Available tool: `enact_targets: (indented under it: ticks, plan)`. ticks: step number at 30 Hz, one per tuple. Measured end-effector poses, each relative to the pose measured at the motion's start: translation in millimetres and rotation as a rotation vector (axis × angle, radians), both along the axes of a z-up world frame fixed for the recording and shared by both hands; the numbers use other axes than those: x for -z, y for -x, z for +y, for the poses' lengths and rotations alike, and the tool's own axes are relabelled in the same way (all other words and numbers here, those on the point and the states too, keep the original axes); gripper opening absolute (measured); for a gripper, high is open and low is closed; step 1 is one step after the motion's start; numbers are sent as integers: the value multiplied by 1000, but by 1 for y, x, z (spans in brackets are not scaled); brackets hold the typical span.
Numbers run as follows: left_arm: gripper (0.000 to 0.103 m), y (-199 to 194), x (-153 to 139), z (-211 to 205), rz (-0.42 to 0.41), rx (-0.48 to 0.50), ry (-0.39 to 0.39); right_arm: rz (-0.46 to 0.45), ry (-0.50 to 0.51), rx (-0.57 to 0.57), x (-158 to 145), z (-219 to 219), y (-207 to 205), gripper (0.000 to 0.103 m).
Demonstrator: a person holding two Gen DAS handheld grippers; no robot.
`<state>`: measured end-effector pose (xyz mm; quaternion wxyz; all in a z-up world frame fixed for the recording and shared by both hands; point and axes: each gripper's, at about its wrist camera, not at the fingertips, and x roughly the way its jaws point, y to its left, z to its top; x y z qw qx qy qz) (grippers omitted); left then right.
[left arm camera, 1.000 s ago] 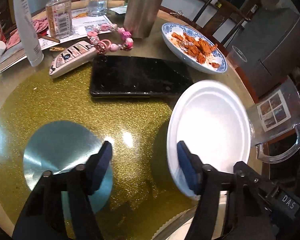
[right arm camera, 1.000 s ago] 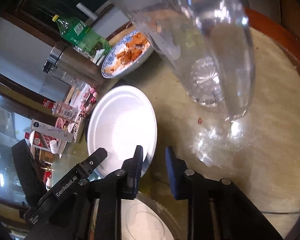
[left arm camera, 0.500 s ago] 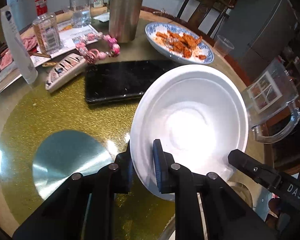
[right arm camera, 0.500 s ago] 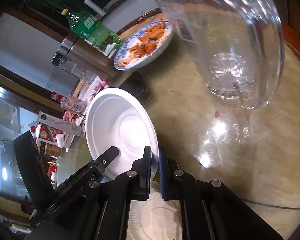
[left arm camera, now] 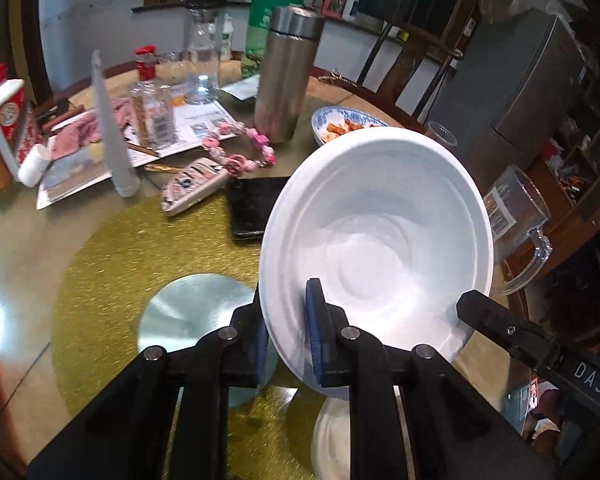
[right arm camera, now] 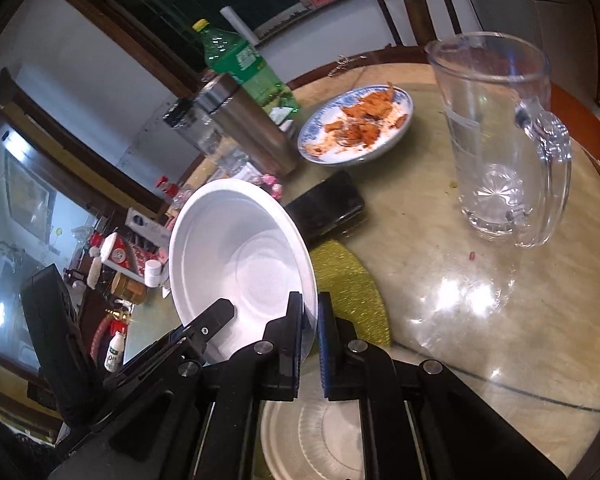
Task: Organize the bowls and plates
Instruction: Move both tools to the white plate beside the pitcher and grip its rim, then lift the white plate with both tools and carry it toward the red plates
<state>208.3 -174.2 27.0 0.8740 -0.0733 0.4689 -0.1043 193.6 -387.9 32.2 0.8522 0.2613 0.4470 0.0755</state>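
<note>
You held the white bowl (left arm camera: 376, 236) up off the bench (right arm camera: 480, 300), both sets of fingers (left arm camera: 315, 340) pinched tight on its rim. The plate (right arm camera: 312, 432) below your fingers waited; nothing was stacked yet.

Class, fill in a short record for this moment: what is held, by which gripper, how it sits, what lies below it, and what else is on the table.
held item: white bowl
left gripper: jaws shut on the bowl's rim
right gripper: jaws shut on the opposite rim
bowl attitude: tilted, lifted off the table
beneath: clear glass plate
nearby: blue-rimmed dish of orange food, glass mug, black phone, steel flask
</note>
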Motion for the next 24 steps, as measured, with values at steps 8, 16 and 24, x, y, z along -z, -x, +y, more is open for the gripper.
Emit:
enact_targets:
  ticks: [8,16,24]
  plan:
    - [15,42,-14,59,-47,-100,-22,-50,-18,-94,-14,52,28,7]
    - [15,77,-11,120,-48,-215,-36,-61,-9,-211,-14,126,49,7]
    - [15,118,-19,172,-75,-315,-54,-80,-4,-308,-23,183,74,7]
